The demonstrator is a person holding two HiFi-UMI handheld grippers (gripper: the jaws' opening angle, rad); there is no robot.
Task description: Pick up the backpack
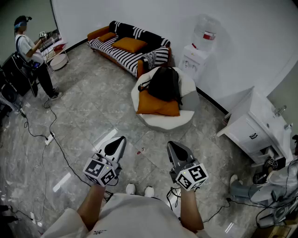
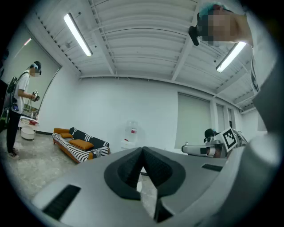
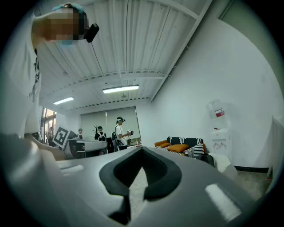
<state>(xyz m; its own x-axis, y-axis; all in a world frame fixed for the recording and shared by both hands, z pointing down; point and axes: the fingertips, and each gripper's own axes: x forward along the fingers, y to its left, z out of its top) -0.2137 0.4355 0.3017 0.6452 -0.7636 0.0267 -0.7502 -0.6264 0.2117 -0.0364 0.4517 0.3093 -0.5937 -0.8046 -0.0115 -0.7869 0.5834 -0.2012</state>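
- low in the head view, two bare forearms hold the left gripper and the right gripper side by side over a glossy grey floor, both aimed ahead at a round white chair.
- on that chair sits the black backpack, leaning against the chair's back, with an orange cushion touching its front. the backpack is well apart from both grippers.
- behind the chair, along a white wall, stand a striped sofa and a water dispenser. a person stands at far left.
- left gripper view: the jaws are closed, tips meeting, with nothing between them. past them are the sofa, the water dispenser and, at right, the right gripper with its marker cube.
- right gripper view: the jaws are also closed together and empty. just right of them the backpack shows as a small dark shape on the chair, with the sofa behind it and the water dispenser above. people stand in the distance at left.
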